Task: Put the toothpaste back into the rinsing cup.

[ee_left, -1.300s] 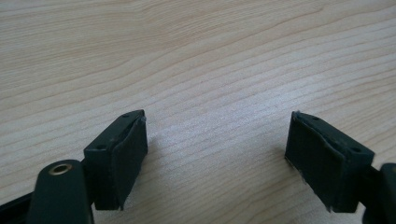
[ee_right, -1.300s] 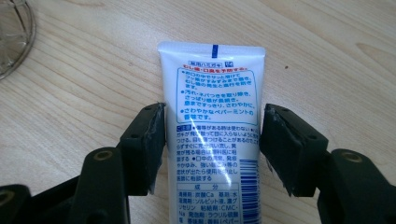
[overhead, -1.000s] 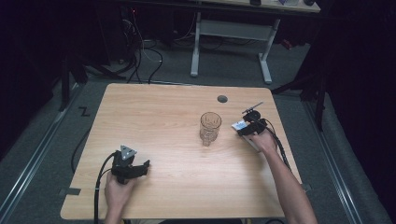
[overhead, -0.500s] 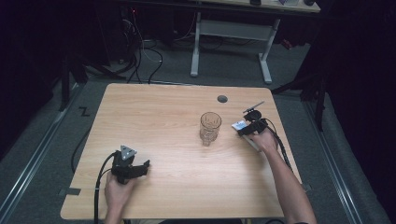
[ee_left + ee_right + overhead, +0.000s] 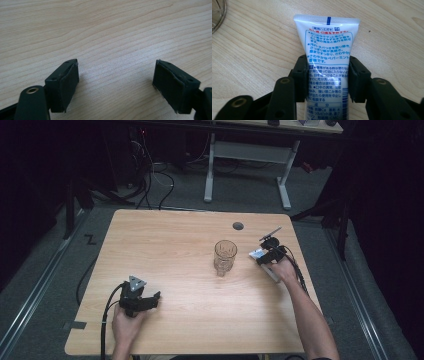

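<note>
We looked at the pictures from a moment before and at the ones from now, and almost nothing had moved; our right hand-held gripper [image 5: 264, 255] was in the same spot near the right edge of the worktop [image 5: 175, 245], and our left hand-held gripper [image 5: 141, 301] was in the same spot near the front left. So the change was very small, and we thought the squeeze on the tube had only just been made firm.

In the right gripper view, our right hand-held gripper [image 5: 328, 77] had its two jaws pressed on both sides of the white toothpaste tube [image 5: 327, 50]; the tube's flat sealed end pointed away from us, with blue and red writing on it. The tube lay low over the wood, and we could not tell if it was touching the worktop or just lifted off it.

The clear glass cup [image 5: 225, 256] stood upright near the tube, to its left, not touching it; a bit of its rim showed in the corner of the right gripper view.

Our left hand-held gripper [image 5: 115, 82] was spread wide with nothing between its jaws, sitting low over bare wood.

We guessed the tube was now ready to be lifted, maybe to go into the cup; a tight hold mattered, for the tube looked smooth and soft.
</note>
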A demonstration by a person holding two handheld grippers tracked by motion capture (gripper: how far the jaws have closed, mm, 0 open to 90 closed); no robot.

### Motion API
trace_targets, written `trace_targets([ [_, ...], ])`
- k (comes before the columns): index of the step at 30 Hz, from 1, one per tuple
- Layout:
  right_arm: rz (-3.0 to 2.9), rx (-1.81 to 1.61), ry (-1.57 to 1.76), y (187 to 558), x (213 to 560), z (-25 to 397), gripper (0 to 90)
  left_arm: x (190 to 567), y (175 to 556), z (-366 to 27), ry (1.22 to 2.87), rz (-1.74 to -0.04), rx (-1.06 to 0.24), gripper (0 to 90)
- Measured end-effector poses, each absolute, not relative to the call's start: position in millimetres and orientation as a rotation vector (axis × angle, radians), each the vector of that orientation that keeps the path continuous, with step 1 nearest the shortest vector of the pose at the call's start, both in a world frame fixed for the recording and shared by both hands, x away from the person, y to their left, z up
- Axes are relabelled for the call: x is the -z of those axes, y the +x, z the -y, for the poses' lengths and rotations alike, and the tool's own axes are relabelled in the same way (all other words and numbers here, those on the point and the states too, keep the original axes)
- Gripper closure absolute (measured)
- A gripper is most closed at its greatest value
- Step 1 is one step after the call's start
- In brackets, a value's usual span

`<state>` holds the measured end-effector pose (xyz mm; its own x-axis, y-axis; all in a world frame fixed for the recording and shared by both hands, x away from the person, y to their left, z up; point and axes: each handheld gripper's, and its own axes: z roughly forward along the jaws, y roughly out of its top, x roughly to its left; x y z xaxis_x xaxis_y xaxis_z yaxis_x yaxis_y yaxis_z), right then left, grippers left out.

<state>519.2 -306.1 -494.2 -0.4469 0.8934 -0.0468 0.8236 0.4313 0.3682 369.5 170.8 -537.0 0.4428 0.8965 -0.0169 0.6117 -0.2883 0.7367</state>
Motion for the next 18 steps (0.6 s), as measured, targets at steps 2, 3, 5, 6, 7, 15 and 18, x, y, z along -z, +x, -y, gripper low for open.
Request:
trace_targets([
  [2,-2.451,-0.438,1.499,518.4,492.3,306.7,63.9,537.0,369.5,-170.8,2.014,-1.261,-0.534,21.0],
  [3,-2.453,-0.437,1.497,518.0,491.4,307.0,64.9,537.0,369.5,-170.8,2.013,-1.262,-0.534,21.0],
  [5,-2.449,-0.444,1.494,517.4,491.2,307.0,65.9,537.0,369.5,-170.8,2.014,-1.262,-0.534,21.0],
  [6,-2.45,-0.443,1.491,517.3,490.8,307.3,66.4,537.0,369.5,-170.8,2.014,-1.261,-0.534,21.0],
  [7,-2.451,-0.446,1.488,517.3,490.6,307.5,66.7,537.0,369.5,-170.8,2.013,-1.262,-0.534,21.0],
  [15,-2.444,-0.476,1.504,515.9,488.9,310.9,67.4,537.0,369.5,-170.8,2.013,-1.262,-0.534,21.0],
  [18,-2.439,-0.486,1.51,514.2,488.6,311.1,67.2,537.0,369.5,-170.8,2.013,-1.262,-0.534,21.0],
])
